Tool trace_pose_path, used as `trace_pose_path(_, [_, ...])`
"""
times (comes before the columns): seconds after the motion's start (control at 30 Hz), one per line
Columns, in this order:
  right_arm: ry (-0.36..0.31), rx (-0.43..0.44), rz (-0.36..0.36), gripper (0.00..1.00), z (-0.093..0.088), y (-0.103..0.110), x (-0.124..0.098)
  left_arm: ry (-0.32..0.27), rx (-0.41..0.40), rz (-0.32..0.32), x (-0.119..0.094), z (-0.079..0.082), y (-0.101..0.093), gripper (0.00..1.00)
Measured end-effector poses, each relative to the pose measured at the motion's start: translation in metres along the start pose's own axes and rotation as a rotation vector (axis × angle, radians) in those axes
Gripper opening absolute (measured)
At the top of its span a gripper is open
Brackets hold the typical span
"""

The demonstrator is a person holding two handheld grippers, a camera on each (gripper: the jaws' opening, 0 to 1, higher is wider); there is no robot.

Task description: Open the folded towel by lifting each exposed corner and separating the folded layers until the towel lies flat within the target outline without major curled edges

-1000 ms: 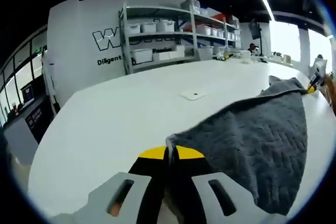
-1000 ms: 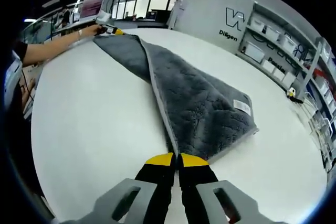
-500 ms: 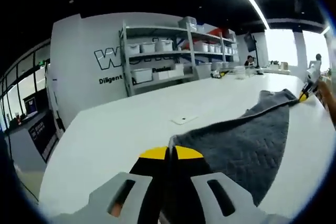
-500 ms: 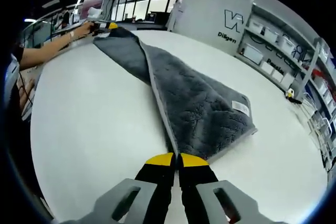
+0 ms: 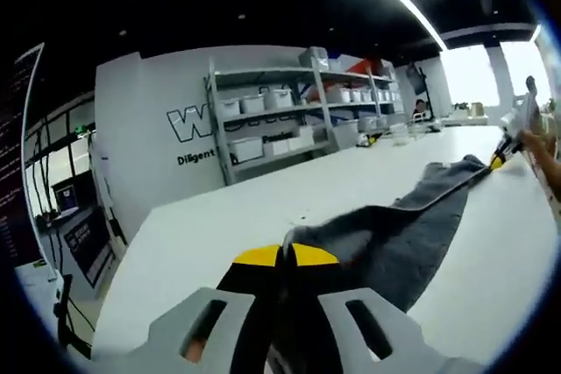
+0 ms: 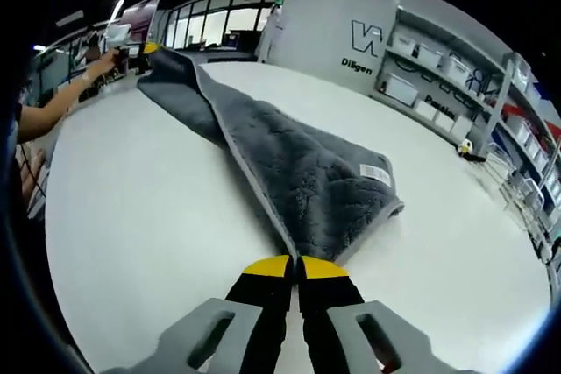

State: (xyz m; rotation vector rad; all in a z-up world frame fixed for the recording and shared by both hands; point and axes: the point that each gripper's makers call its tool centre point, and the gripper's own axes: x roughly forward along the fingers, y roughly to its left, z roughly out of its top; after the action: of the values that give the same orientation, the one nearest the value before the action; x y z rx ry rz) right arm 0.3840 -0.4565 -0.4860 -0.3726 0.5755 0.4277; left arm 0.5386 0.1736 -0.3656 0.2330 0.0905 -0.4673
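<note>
Your left tongs (image 5: pixel 282 256) and right tongs (image 6: pixel 296 266) each pinch a towel (image 6: pixel 289 164) corner, lifted off the tabletop (image 6: pixel 140 208); a fold remains, so flattening is left.

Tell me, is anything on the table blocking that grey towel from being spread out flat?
Nothing visible does. Both the left gripper and the right gripper are shut on corners of the towel, and the white table around it looks bare. No target outline can be made out.
</note>
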Motion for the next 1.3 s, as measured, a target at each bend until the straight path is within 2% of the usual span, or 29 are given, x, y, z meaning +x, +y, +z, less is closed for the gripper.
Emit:
trace_pose_path(0.3, [-0.039, 0.063, -0.063, 0.00, -0.003, -0.020, -0.014, -0.019, 0.010, 0.042, -0.035, 0.002, -0.003, 0.02])
trace_pose_path(0.33, [-0.040, 0.066, -0.064, 0.00, -0.003, -0.020, -0.014, -0.019, 0.032, 0.057, -0.038, 0.003, -0.002, 0.02])
trace_pose_path(0.37, [-0.042, 0.072, -0.066, 0.00, -0.004, -0.022, -0.017, -0.016, 0.093, 0.082, -0.044, 0.005, -0.003, 0.03])
trace_pose_path(0.47, [-0.036, 0.076, -0.075, 0.00, -0.008, -0.024, -0.022, -0.025, 0.108, 0.062, -0.057, 0.009, -0.019, 0.03])
trace_pose_path(0.6, [-0.029, 0.079, -0.076, 0.00, -0.012, -0.025, -0.027, -0.006, 0.138, 0.061, -0.070, 0.007, -0.030, 0.03])
trace_pose_path(0.8, [-0.017, 0.076, -0.071, 0.00, -0.018, -0.024, -0.037, -0.018, 0.109, 0.055, -0.091, 0.003, -0.041, 0.03])
trace_pose_path(0.9, [-0.016, 0.080, -0.066, 0.00, -0.022, -0.024, -0.043, -0.004, 0.158, 0.106, -0.103, -0.002, -0.042, 0.03])
trace_pose_path(1.07, [0.007, 0.077, -0.058, 0.00, -0.032, -0.023, -0.053, -0.030, 0.152, 0.101, -0.121, 0.000, -0.055, 0.03])
trace_pose_path(1.17, [0.023, 0.070, -0.060, 0.00, -0.036, -0.024, -0.056, 0.000, 0.155, 0.082, -0.126, -0.010, -0.066, 0.03])
trace_pose_path(1.3, [0.032, 0.060, -0.053, 0.00, -0.038, -0.022, -0.061, 0.026, 0.143, 0.077, -0.137, -0.024, -0.072, 0.03])
